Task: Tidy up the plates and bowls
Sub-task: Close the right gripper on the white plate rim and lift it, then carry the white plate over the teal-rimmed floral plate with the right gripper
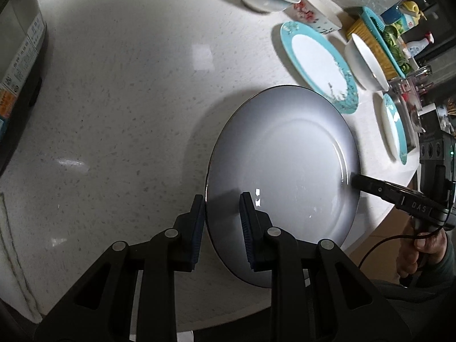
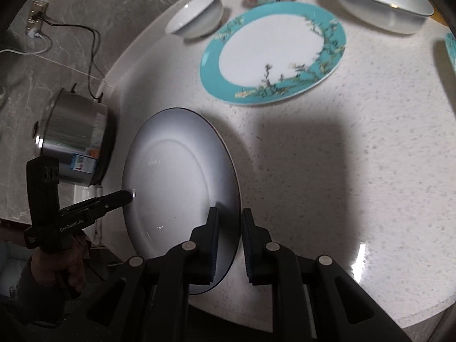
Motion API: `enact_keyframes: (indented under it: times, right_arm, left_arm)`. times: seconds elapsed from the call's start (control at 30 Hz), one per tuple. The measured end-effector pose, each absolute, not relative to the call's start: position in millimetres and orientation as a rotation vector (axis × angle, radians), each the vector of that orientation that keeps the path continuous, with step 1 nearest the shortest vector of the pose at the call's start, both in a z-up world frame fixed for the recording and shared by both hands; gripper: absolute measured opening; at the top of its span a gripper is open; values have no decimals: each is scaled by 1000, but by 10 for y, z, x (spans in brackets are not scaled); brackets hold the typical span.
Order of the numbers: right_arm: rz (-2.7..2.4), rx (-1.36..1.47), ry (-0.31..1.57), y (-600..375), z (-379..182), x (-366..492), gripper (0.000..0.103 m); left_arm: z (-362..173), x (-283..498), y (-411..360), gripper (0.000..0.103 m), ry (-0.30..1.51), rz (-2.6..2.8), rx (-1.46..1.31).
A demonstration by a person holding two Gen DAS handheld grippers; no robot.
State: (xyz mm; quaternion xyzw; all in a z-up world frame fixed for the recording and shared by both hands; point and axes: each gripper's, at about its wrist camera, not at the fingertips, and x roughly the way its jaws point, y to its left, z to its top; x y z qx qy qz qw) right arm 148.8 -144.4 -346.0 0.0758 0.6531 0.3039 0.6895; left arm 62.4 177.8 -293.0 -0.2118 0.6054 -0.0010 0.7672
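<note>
1. The left gripper [image 1: 222,199] is nearly closed, its pads pinching the rim of the grey plate [image 1: 285,171] on the plate's left side.
2. The right gripper [image 2: 230,213] is likewise nearly closed, clamped on the opposite rim.
3. The grey plate sits between the two grippers over the table [image 1: 128,99], near its front edge; whether it touches the top I cannot tell.
4. A teal plate [image 2: 273,54] lies further in, with white bowls [image 2: 196,17] toward the far edge.

White tbl [image 2: 356,171], teal plates [image 2: 273,54], bowls [image 2: 196,17], steel pot [image 2: 74,139]
</note>
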Motion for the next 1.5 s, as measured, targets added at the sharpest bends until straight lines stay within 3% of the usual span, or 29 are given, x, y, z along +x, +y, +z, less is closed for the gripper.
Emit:
enact_keyframes:
  times: [0.6, 0.67, 0.73, 0.77, 0.83, 0.9, 0.97, 1.23, 1.43, 1.5]
  right_arm:
    - [598, 75, 1414, -1232, -3536, 1421, 24]
    - [591, 81, 1403, -1247, -3518, 1408, 25]
    - [580, 94, 1359, -1288, -3397, 1413, 26]
    - [574, 101, 1333, -1323, -3316, 1428, 28]
    - [554, 138, 1270, -1441, -3122, 1471, 47]
    - [519, 203, 1198, -1618, -2913, 1528, 74]
    - [473, 271, 1146, -1824, -2733, 1590, 85]
    - [319, 473, 1005, -2523, -2218, 1691, 85]
    - [383, 558, 1043, -2527, -2559, 2081, 84]
    - [417, 570, 1092, -2413, -2785, 2264, 78]
  left_arm:
    - [-3060, 863, 1721, 26, 1312, -41, -410]
    - [-2967, 880, 1769, 35, 1294, -15, -407]
    - [-2762, 932, 1849, 75, 1232, -2, -402]
    - [-2621, 975, 1889, 79, 1178, -1, -396]
    - [-2354, 1105, 1911, 84, 1086, -39, -364]
    - [-2159, 1310, 1876, 102, 1049, -103, -332]
    - [-2055, 1527, 1819, 103, 1036, -171, -322]
    - [-2050, 2500, 1495, 103, 1104, -332, -266]
    - [-2483, 2891, 1396, 103, 1244, -325, -242]
    - [-2630, 2992, 1392, 102, 1276, -318, -256]
